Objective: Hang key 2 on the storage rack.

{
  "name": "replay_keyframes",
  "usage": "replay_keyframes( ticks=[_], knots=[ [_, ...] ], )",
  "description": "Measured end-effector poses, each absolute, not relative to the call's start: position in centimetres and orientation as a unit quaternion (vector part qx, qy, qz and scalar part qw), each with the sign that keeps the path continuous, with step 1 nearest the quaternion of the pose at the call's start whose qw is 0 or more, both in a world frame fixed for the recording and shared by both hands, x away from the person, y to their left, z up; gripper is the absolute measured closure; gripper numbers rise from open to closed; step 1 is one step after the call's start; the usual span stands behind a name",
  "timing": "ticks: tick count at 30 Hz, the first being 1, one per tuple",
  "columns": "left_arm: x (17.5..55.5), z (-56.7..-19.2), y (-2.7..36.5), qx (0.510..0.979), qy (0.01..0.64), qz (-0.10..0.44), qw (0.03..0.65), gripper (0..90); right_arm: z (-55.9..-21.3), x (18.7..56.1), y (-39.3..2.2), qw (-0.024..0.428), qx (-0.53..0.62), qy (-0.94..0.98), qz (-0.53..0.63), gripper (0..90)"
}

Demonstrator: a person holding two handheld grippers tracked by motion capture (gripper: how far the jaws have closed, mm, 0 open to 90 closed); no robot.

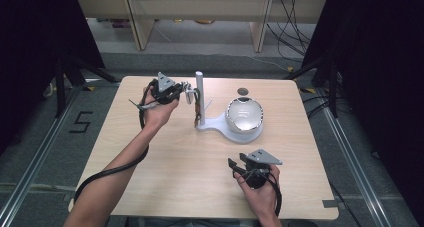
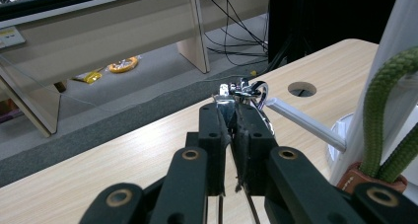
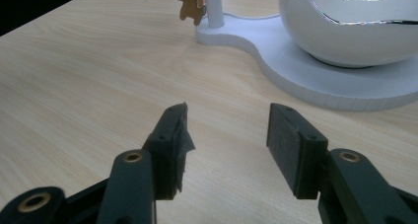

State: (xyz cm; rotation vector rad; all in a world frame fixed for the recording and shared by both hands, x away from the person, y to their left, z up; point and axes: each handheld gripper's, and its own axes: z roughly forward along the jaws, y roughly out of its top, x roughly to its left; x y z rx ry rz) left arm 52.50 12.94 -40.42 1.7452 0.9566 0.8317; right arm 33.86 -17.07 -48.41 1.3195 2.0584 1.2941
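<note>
My left gripper is shut on a small metal key ring clasp, held just left of the white post. The clasp's ring sits at the tip of a thin white peg that sticks out from the post. A green cord with a brown charm hangs on the post. My right gripper rests open above the near right of the table, with nothing between its jaws.
The post rises from a white base that carries a glossy white bowl. A round hole is cut in the tabletop behind the bowl. Shelving and cables stand beyond the far edge.
</note>
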Motion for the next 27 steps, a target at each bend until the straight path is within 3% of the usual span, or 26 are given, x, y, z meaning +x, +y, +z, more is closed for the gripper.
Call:
replay_keyframes(
  ticks=[9,13,14,27],
  knots=[
    [52.6,-40.7,12.8,0.717,0.391,0.341,0.465,82.4,-48.3,33.5,-16.8,0.174,0.487,0.727,0.452,50.8],
    [52.6,-40.7,12.7,0.717,0.391,0.341,0.466,82.4,-48.4,33.9,-17.2,0.197,0.462,0.736,0.453,50.8],
    [52.6,-40.7,12.7,0.717,0.391,0.341,0.466,82.4,-48.4,33.6,-16.8,0.174,0.489,0.726,0.451,50.8],
    [52.0,-40.8,11.7,0.728,0.370,0.350,0.459,82.4,-48.3,33.5,-16.9,0.179,0.483,0.732,0.446,50.8]
  ],
)
